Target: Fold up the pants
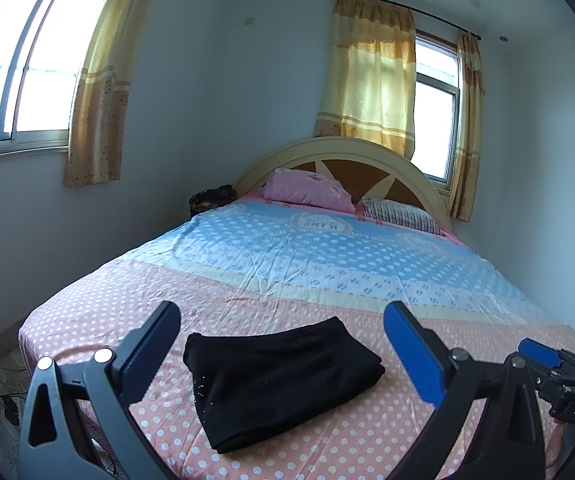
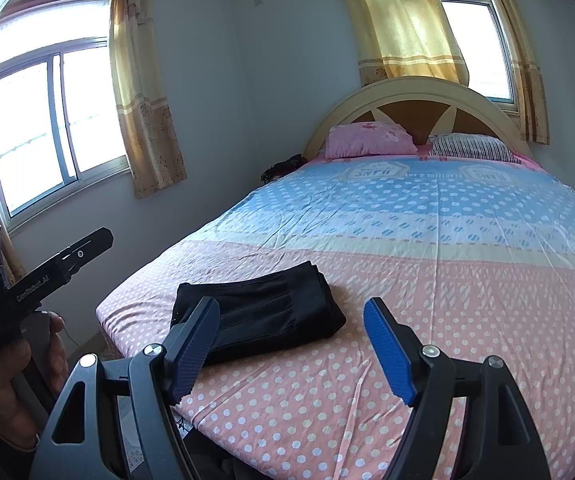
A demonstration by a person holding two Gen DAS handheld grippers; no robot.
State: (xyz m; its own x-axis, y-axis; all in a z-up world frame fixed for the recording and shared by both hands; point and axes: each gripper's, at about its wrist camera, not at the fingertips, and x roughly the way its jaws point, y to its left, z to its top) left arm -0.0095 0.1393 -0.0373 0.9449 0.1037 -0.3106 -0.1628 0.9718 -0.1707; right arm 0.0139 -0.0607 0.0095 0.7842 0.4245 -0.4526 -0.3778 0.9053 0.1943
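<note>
The black pants [image 1: 279, 384] lie folded into a compact rectangle on the pink dotted sheet near the foot of the bed; they also show in the right wrist view [image 2: 263, 316]. My left gripper [image 1: 283, 332] is open and empty, held back above the pants, not touching them. My right gripper [image 2: 291, 320] is open and empty, to the right of the pants and above the bed edge. The right gripper's body shows at the lower right of the left wrist view [image 1: 559, 380]. The left gripper's body shows held in a hand in the right wrist view [image 2: 27, 280].
The bed [image 1: 327, 264] has a pink and blue dotted sheet, a pink pillow [image 1: 307, 190] and a striped pillow [image 1: 401, 214] by the curved headboard [image 1: 339, 152]. Curtained windows stand left and behind. The floor lies left of the bed.
</note>
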